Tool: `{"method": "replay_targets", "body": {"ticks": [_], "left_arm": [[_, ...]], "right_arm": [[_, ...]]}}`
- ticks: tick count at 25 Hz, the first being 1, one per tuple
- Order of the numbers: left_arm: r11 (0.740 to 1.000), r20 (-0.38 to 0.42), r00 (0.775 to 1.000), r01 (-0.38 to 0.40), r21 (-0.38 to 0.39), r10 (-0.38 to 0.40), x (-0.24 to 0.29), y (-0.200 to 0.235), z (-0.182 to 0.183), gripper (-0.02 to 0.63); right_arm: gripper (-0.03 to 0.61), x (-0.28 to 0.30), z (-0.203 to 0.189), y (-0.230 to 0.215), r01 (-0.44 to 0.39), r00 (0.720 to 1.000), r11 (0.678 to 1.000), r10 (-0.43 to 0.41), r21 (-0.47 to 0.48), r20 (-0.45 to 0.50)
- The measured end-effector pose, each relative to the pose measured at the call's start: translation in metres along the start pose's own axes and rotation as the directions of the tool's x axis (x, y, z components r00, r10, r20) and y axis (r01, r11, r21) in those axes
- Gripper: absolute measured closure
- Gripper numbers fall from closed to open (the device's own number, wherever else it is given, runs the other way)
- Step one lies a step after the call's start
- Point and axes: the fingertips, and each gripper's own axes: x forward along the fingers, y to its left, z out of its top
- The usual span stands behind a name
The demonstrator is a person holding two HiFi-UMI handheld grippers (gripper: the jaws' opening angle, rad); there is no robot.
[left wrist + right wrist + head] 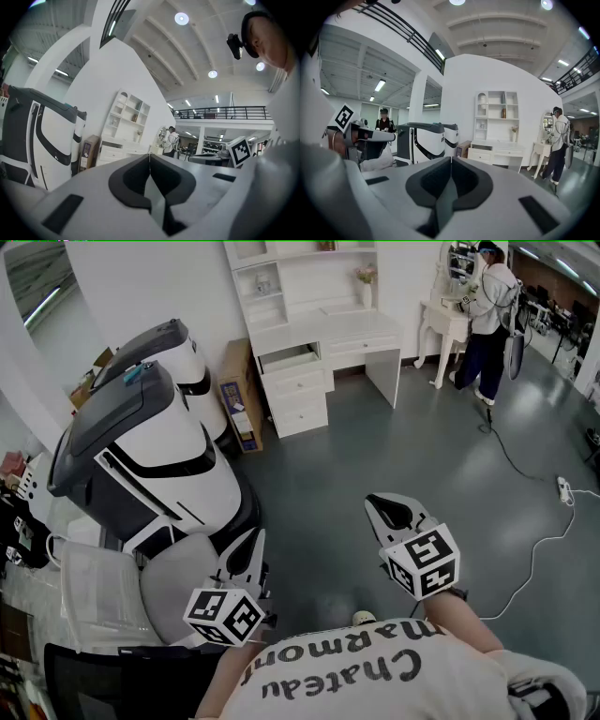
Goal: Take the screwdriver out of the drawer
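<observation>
No screwdriver shows in any view. The white desk [323,338] with drawers stands far across the grey floor, and its top left drawer [289,358] is pulled open. It also appears small in the left gripper view as the desk [115,149] and in the right gripper view as the desk [497,152]. My left gripper [251,542] is held low at the left, jaws together and empty [149,157]. My right gripper [389,509] is held at the right, pointing toward the desk, shut with nothing in it [451,159].
Two large white-and-black machines [150,451] stand at the left, with a grey chair [178,582] beside me. A cardboard box [239,395] leans by the desk. A cable [534,554] and power strip [563,488] lie on the floor. Another person [489,315] stands at a vanity table.
</observation>
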Motion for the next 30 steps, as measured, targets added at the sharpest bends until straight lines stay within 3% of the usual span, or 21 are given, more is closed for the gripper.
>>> {"method": "replay_targets", "body": {"ticks": [13,30], "left_arm": [[0.999,0.009,0.999,-0.042,-0.001,0.042,0.018,0.005,0.004,0.589],[0.995,0.101,0.992,-0.075,-0.06,0.08,0.106,-0.01,0.002,0.589]], "right_arm": [[0.549,0.013,0.005,-0.023,-0.019,1.0,1.0,0.019,0.006,0.001],[0.548,0.05,0.014,-0.12,-0.084,0.996,0.996,0.085,-0.029,0.03]]}}
